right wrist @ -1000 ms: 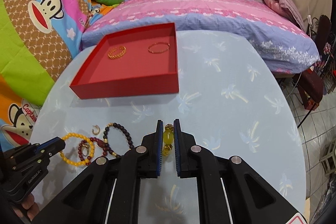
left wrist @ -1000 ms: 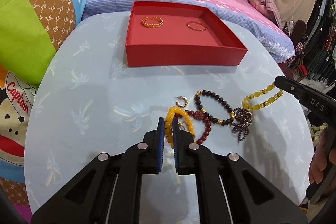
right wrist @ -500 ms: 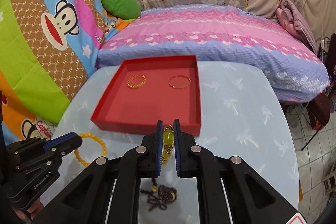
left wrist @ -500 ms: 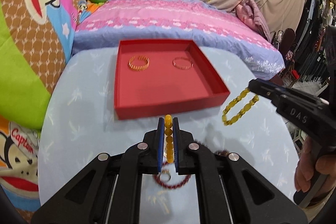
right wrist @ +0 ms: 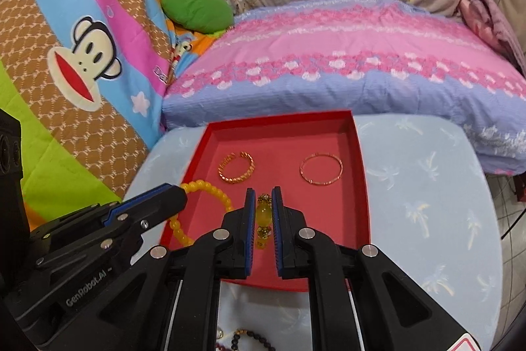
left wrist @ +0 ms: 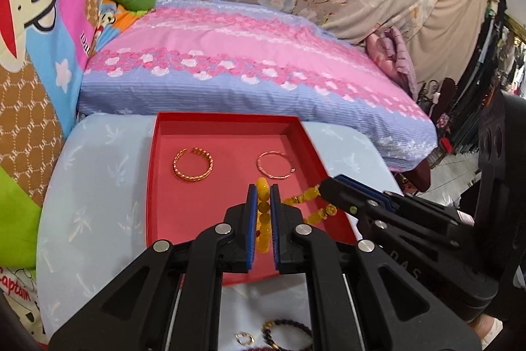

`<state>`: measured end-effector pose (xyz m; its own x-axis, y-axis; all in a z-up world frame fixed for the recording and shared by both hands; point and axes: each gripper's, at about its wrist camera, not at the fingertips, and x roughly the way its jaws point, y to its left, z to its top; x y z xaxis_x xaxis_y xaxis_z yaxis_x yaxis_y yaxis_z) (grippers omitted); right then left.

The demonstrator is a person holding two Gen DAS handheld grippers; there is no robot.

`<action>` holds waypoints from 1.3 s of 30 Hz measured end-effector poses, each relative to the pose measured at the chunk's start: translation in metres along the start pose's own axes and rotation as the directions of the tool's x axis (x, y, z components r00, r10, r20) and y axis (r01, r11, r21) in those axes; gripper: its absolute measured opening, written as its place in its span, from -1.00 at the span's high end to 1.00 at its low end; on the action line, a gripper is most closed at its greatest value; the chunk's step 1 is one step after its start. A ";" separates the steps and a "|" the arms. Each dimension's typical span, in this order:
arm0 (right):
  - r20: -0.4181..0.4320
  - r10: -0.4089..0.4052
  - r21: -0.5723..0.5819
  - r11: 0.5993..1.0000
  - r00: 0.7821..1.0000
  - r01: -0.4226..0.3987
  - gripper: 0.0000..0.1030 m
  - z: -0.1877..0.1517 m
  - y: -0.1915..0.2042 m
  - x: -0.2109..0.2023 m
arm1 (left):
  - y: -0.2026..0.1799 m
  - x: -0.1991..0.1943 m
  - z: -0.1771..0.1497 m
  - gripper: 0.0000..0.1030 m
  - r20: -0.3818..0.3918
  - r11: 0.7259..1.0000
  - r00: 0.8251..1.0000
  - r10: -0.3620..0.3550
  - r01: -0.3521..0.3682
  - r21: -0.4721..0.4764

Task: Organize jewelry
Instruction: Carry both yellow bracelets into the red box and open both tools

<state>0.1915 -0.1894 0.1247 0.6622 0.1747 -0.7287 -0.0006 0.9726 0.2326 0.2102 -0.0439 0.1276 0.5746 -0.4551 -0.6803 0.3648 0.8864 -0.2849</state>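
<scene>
Both grippers hover over the open red box (left wrist: pixel 152 186) (right wrist: pixel 361 186) on the pale blue table. My left gripper (left wrist: pixel 263 189) is shut on an orange-yellow round-bead bracelet (left wrist: pixel 263 219), which hangs as a loop (right wrist: pixel 210 191) in the right wrist view. My right gripper (right wrist: pixel 263 191) is shut on a yellow bracelet with gold spacers (right wrist: pixel 264 216), which dangles over the box's right side (left wrist: pixel 309 194). On the box floor lie a twisted gold bangle (left wrist: pixel 193 166) (right wrist: pixel 236 168) and a thin rose-gold bangle (left wrist: pixel 274 165) (right wrist: pixel 321 169).
A dark bead bracelet (left wrist: pixel 289 326) (right wrist: pixel 250 338) and a small ring (left wrist: pixel 245 338) lie on the table (left wrist: pixel 98 219) near its front. A pink and lilac bedspread (left wrist: pixel 250 68) runs behind the table, with a cartoon-print cover (right wrist: pixel 82 55) at the left.
Both grippers lifted their bracelets off the table and carried them forward over the red box. The box now fills the centre of both views, and the leftover jewelry has dropped to the bottom edge.
</scene>
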 end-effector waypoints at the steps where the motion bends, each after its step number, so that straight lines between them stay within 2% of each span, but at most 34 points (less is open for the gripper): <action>1: -0.011 -0.010 0.001 1.000 1.000 0.010 0.82 -0.002 -0.002 0.007 | 0.004 0.010 -0.002 0.85 -0.012 1.000 1.000 0.010 -0.010 -0.004; 4: -0.064 -0.051 0.005 0.999 0.997 0.051 0.82 -0.011 -0.014 0.032 | 0.016 0.036 -0.011 0.85 -0.064 0.999 0.997 0.031 -0.032 -0.008; 6: -0.089 -0.082 0.006 0.997 0.993 0.083 0.82 -0.017 -0.023 0.044 | 0.024 0.053 -0.021 0.85 -0.100 0.997 0.992 0.075 -0.075 0.007; 11: -0.115 -0.133 0.003 0.991 0.984 0.134 0.82 -0.024 -0.038 0.059 | 0.039 0.070 -0.036 0.85 -0.130 0.986 0.977 0.168 -0.164 0.038; 20: -0.083 -0.166 -0.024 0.986 0.983 0.165 0.82 -0.008 -0.036 0.069 | 0.050 0.076 -0.031 0.84 -0.102 0.963 0.958 0.266 -0.260 0.072; 25: -0.051 -0.165 -0.010 0.986 0.985 0.164 0.81 0.002 -0.035 0.064 | 0.057 0.073 -0.028 0.84 -0.094 0.959 0.955 0.283 -0.280 0.043; 27: -0.034 -0.173 -0.001 0.985 0.984 0.174 0.52 0.003 -0.037 0.060 | 0.058 0.069 -0.028 0.76 -0.089 0.959 0.954 0.285 -0.283 0.031; 29: -0.017 -0.176 0.013 0.984 0.984 0.177 0.25 0.002 -0.039 0.053 | 0.059 0.064 -0.029 0.54 -0.080 0.956 0.953 0.293 -0.292 0.022; 30: -0.011 -0.178 0.016 0.984 0.984 0.178 0.21 0.001 -0.039 0.051 | 0.059 0.062 -0.029 0.37 -0.072 0.954 0.951 0.301 -0.300 0.019; 31: -0.008 -0.181 0.018 0.983 0.983 0.181 0.21 0.000 -0.040 0.048 | 0.058 0.059 -0.029 0.33 -0.067 0.955 0.953 0.297 -0.296 0.015; 39: 0.009 -0.190 0.020 0.982 0.982 0.190 0.21 -0.021 -0.041 0.023 | 0.048 0.040 -0.036 0.25 -0.036 0.955 0.954 0.296 -0.297 0.001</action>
<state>0.1906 -0.2225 0.0847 0.6570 -0.0148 -0.7537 0.1402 0.9848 0.1028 0.2246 -0.0162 0.0628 0.6300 -0.1686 -0.7581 0.1789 0.9814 -0.0696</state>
